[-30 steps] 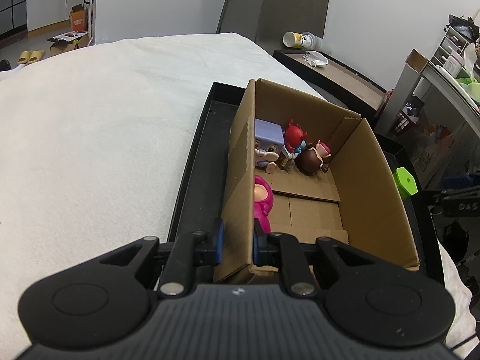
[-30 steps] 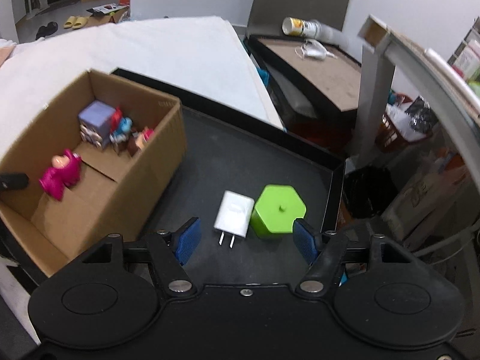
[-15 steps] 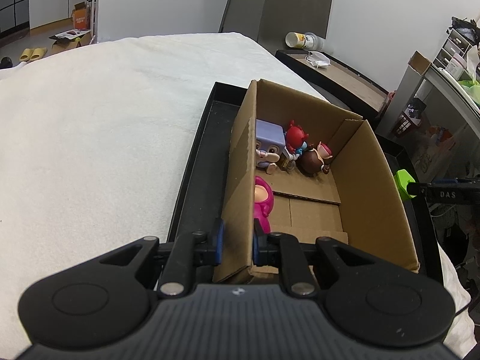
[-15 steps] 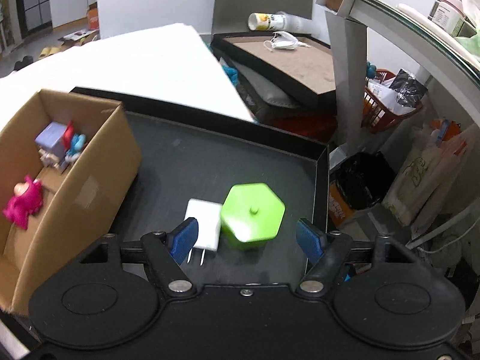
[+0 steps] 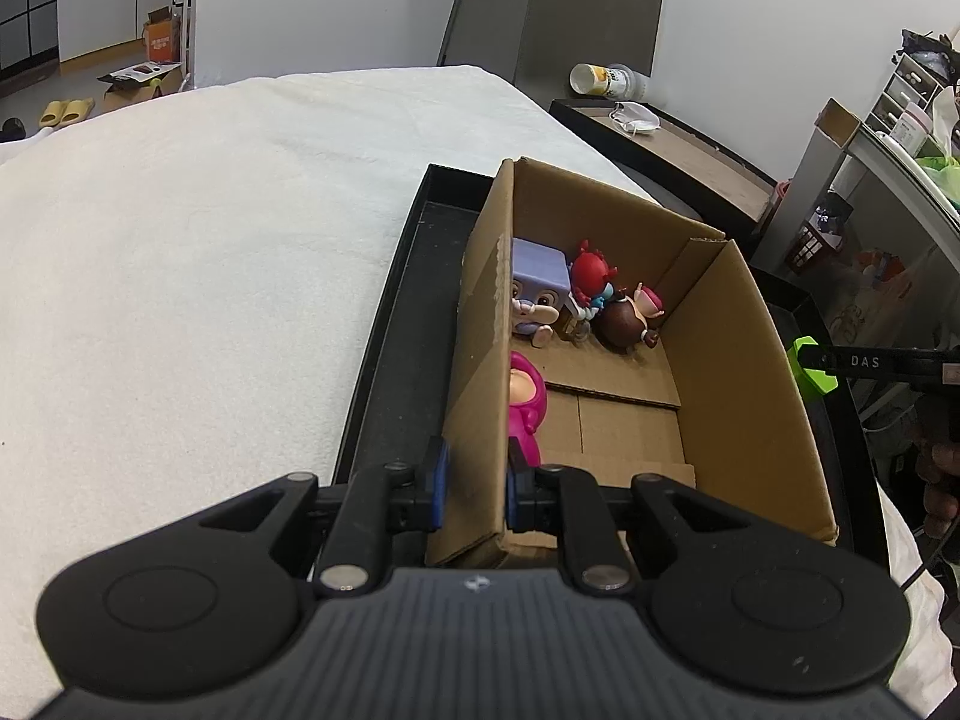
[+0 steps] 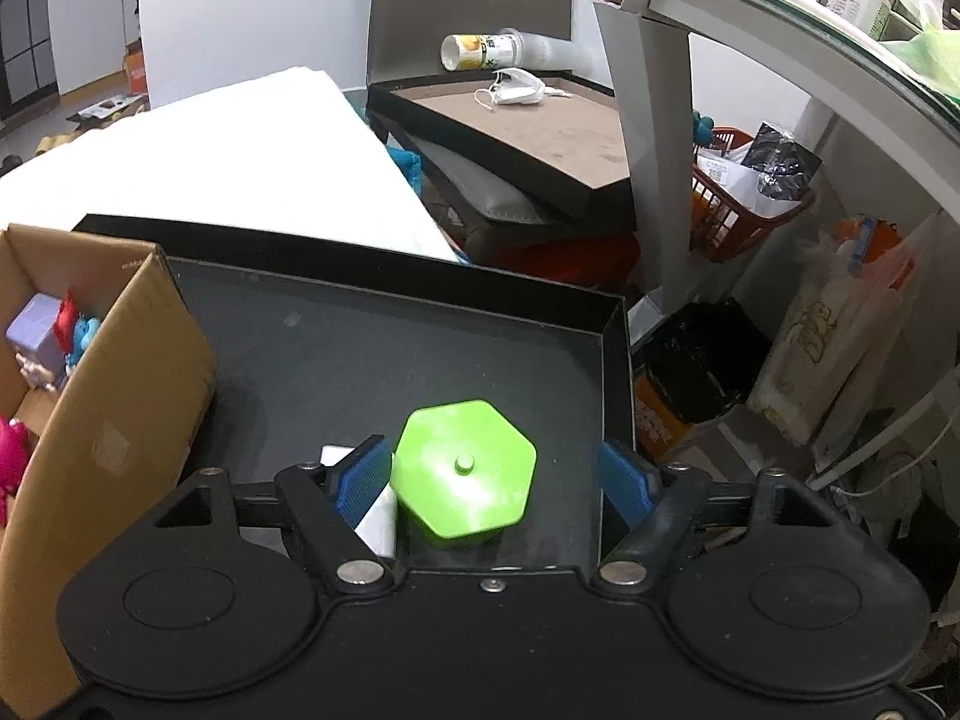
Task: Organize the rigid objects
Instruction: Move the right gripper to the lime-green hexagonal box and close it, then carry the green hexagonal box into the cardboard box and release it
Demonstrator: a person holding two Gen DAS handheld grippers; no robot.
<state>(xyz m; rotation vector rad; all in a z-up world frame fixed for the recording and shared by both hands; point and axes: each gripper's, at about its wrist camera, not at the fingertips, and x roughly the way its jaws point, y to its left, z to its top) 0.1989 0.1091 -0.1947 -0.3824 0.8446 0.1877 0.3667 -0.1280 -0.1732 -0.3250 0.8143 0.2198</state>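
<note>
My left gripper (image 5: 474, 483) is clamped on the near side wall of the cardboard box (image 5: 738, 348), one blue pad outside the wall and one inside. The box stands in the black tray (image 5: 396, 324), at its left part, and the tray lies on a white blanket (image 5: 180, 276). Inside the box, at the far end, are a purple cube figure (image 5: 537, 288), a red figure (image 5: 591, 276) and a brown figure (image 5: 630, 318), all close together; a pink figure (image 5: 525, 402) lies along the wall that I hold, nearer to me. My right gripper (image 6: 495, 474) is spread wide, w/ nothing between the pads pressed yet. The green hexagon block (image 6: 465, 468) sits on the tray floor between the fingers, just beside the left pad (image 6: 363, 471), w/ clear gap to the right pad. A white charger (image 6: 378, 516) lies touching the block on its left side, partly hidden under the left finger. The box edge shows at left in the right wrist view, apart from the block.
</note>
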